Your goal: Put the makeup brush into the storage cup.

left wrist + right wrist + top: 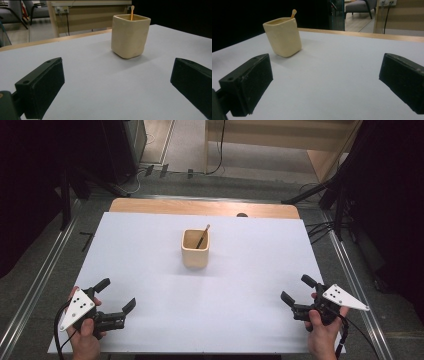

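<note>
On the table (150, 270), square cream cup (195, 248), thin stick (202, 236) inside

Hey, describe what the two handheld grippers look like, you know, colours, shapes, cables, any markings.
Both are black two-jaw tools. The left gripper and right gripper each carry a light grey three-cornered plate with small dark dots on top, and a black cable trails back from each. Up close, the jaws are blocky black pads with small holes in their mounts. No sleeves are visible at the hands.
</note>
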Available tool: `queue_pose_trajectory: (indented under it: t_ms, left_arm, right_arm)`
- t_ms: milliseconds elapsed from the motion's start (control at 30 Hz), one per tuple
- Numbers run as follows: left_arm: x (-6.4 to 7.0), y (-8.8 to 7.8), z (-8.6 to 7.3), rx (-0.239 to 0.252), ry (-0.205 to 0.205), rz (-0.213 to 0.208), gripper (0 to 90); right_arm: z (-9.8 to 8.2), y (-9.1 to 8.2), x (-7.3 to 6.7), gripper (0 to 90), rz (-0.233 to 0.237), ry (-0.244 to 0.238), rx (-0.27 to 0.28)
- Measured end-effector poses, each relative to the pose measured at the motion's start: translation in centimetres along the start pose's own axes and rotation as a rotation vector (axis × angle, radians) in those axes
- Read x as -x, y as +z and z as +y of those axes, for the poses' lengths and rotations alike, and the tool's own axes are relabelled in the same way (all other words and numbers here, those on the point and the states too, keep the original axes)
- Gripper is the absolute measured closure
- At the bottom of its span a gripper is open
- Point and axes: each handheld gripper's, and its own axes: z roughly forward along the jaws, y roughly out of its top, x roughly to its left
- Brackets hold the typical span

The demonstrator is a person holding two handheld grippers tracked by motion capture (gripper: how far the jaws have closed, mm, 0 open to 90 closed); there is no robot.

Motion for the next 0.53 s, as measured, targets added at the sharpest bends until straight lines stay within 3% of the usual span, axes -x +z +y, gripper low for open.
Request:
queue_pose_trajectory:
  t_ms: [233,533]
  left_arm:
    - [-0.05,0.00,0.06,0.003,0.000,0.000,0.0]
    - [-0.08,0.04,0.11,0.002,0.000,0.001,0.0]
  right_arm:
    - [-0.02,-0.53,0.19,0.0,-0.008,0.023,0.016]
    - [0.00,-0.44,0.18,0.0,-0.006,0.015,0.013]
